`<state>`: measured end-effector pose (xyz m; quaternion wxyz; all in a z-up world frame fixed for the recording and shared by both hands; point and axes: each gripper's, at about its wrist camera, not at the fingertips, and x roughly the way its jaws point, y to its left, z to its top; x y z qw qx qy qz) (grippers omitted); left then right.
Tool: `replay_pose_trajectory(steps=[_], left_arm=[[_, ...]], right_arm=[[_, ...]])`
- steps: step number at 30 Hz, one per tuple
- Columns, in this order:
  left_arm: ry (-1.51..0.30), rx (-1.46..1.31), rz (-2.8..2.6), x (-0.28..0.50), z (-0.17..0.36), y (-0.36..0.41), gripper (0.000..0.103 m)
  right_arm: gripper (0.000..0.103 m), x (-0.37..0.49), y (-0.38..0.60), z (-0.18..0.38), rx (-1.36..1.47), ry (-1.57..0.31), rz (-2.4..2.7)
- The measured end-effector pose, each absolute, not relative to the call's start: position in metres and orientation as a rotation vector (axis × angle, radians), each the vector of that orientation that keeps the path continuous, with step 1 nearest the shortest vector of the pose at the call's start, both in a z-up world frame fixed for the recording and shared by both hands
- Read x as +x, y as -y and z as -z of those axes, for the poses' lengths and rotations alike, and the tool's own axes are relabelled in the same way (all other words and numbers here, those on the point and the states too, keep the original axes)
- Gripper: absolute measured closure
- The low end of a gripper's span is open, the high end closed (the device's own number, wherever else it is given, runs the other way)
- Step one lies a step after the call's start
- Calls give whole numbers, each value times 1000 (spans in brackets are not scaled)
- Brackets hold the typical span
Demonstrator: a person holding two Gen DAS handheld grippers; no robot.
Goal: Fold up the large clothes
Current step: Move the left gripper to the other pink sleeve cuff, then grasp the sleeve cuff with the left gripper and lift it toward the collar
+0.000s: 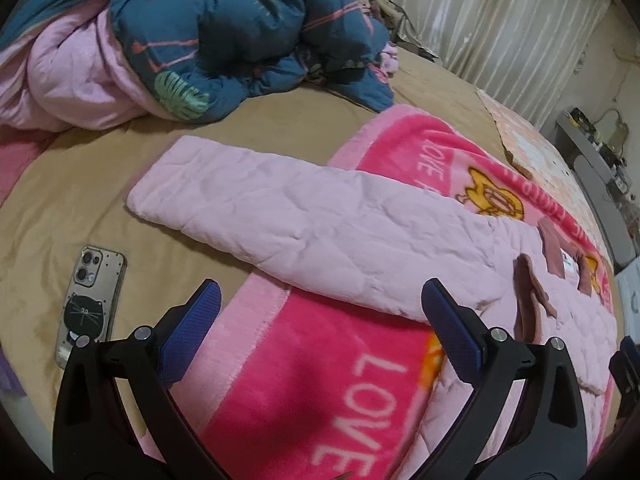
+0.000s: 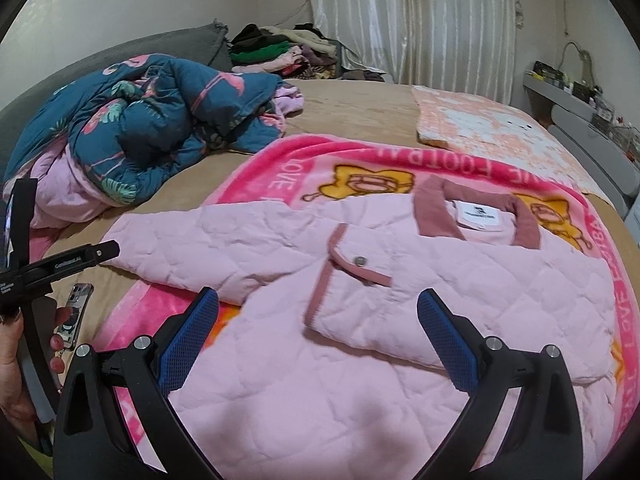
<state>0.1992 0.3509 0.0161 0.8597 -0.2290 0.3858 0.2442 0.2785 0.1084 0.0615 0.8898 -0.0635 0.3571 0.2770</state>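
A pale pink quilted jacket point(image 2: 360, 344) lies spread on a bright pink blanket point(image 2: 280, 168) on the bed, its dusty-rose collar point(image 2: 476, 216) at the far end and a snap pocket point(image 2: 356, 264) near the middle. One sleeve point(image 1: 280, 216) stretches out to the left over the tan sheet. My left gripper point(image 1: 324, 332) hovers open over the blanket, just short of the sleeve's near edge. My right gripper point(image 2: 320, 336) is open above the jacket's body with nothing between its fingers. The left gripper's body point(image 2: 52, 268) shows at the right view's left edge, held by a hand point(image 2: 16, 360).
A phone point(image 1: 90, 300) lies on the tan sheet point(image 1: 100, 176) left of the blanket. A crumpled teal and pink duvet point(image 1: 180, 40) is heaped at the far left. A peach patterned cloth point(image 2: 488, 128) lies far right, a clothes pile point(image 2: 288, 52) beyond, curtains and a cluttered shelf point(image 2: 568, 80) behind.
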Motion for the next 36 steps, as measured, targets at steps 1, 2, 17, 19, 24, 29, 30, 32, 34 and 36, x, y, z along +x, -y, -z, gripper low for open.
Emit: replay_pose_trajectory(steps=[1, 2, 17, 19, 24, 29, 30, 32, 34, 36], left_arm=[[-815, -492, -516, 199, -14, -355, 9], [-820, -503, -516, 198, -13, -359, 9], [-816, -695, -604, 200, 25, -426, 9], [-802, -740, -612, 200, 30, -435, 9], [-769, -835, -618, 198, 49, -453, 9], [-726, -941, -603, 199, 70, -467, 9], [-726, -949, -602, 200, 74, -471, 9], [-725, -969, -601, 202, 80, -480, 9], [-717, -1013, -605, 201, 88, -491, 9], [-706, -1044, -611, 199, 94, -500, 9]], right_arm=[[4, 278, -115, -61, -136, -742, -583], [4, 278, -119, -62, -139, -742, -589], [4, 278, -187, -50, -218, -750, -670], [4, 278, -193, -48, -228, -751, -679], [4, 279, -205, -43, -244, -740, -694], [4, 278, -208, -37, -248, -749, -702], [4, 278, -207, -35, -251, -750, -702], [4, 278, -205, -33, -253, -752, -700], [4, 279, -201, -30, -250, -758, -694], [4, 281, -196, -29, -244, -759, -686]])
